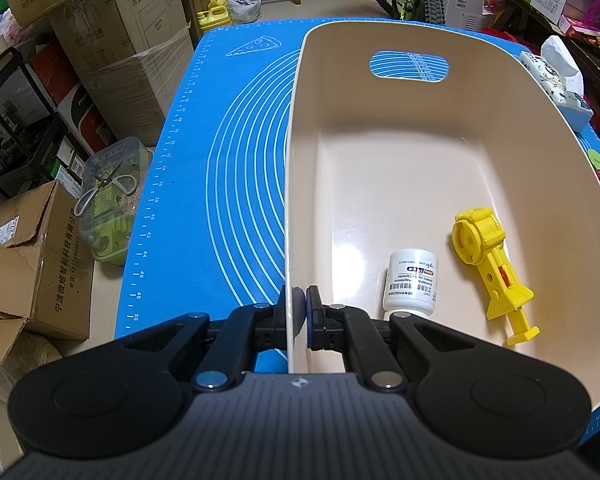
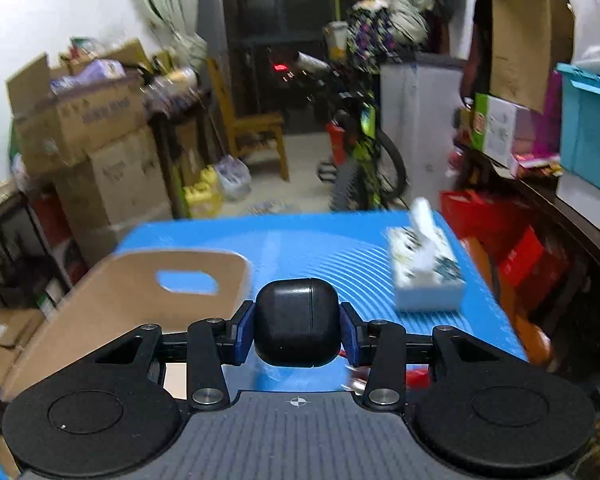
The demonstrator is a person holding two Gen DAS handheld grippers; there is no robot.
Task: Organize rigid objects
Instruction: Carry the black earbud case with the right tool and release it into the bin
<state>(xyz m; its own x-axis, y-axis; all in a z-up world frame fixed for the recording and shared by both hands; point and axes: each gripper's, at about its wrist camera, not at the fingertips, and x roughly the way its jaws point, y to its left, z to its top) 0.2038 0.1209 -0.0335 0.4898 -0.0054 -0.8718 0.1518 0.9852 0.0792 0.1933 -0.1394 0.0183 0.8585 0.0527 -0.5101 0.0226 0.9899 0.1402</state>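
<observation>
The left tongs (image 1: 299, 312), matte black with blue rubber pads, are clamped together on the thin near-left wall of the bin (image 1: 296, 184), a smooth, glossy cream plastic tub with rounded corners and an oval handle slot in its far wall at 12 o'clock. On the bin's floor, at about 5 o'clock, lie a white cylindrical pill bottle (image 1: 410, 284) with a printed label, on its side, and just beside it toward 3 o'clock a yellow moulded plastic toy (image 1: 490, 268) with a round ribbed head and a stepped shaft. The bin rests on a blue silicone mat (image 1: 220, 160) printed with white arcs, which covers the worktop.

The right tongs (image 2: 298, 326) are clamped on a black case (image 2: 296, 322), a smooth rounded pebble with a lid seam, held above the mat. The bin stands at its 9 o'clock; a patterned tissue box (image 2: 426, 276) lies on the mat at 2 o'clock.
</observation>
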